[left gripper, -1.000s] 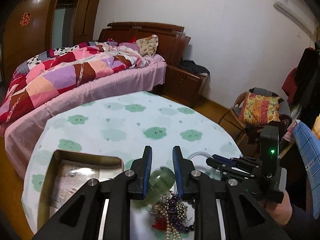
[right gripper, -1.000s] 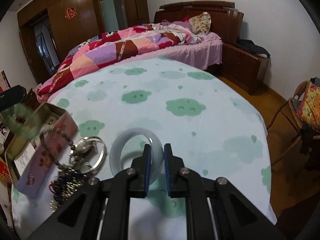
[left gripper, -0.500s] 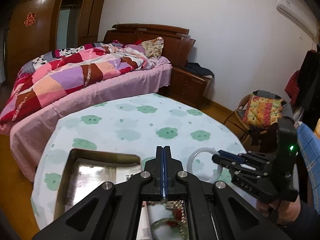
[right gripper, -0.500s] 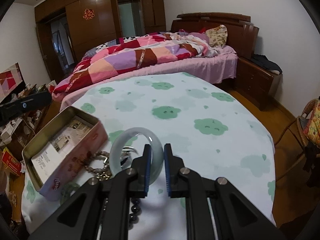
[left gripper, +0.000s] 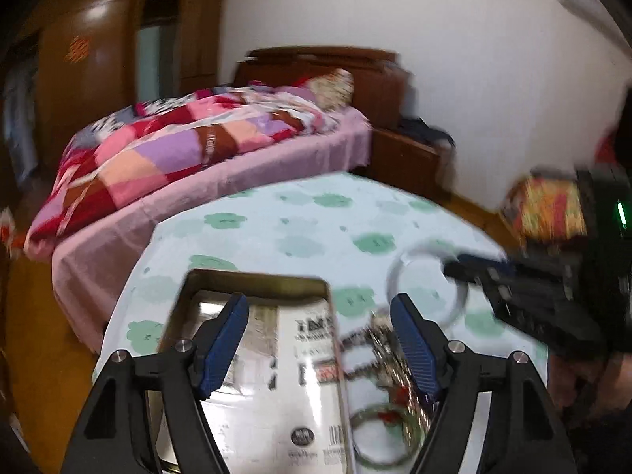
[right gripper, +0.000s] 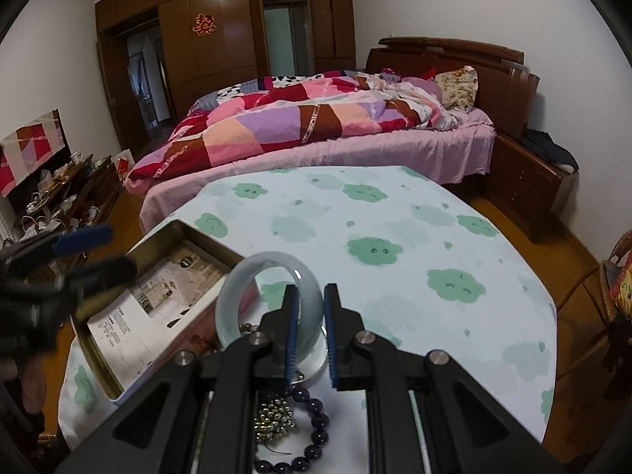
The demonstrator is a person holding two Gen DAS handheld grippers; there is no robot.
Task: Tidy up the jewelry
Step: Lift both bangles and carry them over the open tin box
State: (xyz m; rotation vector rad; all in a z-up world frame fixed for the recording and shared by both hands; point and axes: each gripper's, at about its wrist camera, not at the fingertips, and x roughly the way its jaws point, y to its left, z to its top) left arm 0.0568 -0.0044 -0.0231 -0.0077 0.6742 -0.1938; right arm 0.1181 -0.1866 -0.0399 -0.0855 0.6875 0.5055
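Cloud-print tablecloth [right gripper: 395, 213] is bearing an open tin [right gripper: 130, 252] at 9 o'clock; right gripper [right gripper: 310, 331] is pinching a pale bangle [right gripper: 237, 280], left gripper [left gripper: 320, 339] is gaping wide, holding nothing.

Glossy, translucent pale-green bangle [right gripper: 272, 300]; shiny metal tin [right gripper: 166, 237] lined with printed paper; matt cotton tablecloth [right gripper: 395, 237]; polished wooden headboard [right gripper: 474, 59] at 1 o'clock.

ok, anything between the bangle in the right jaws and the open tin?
Partly: the left gripper hovers open over the tin. Otherwise the bangle, clamped in the right gripper, has open air to it.
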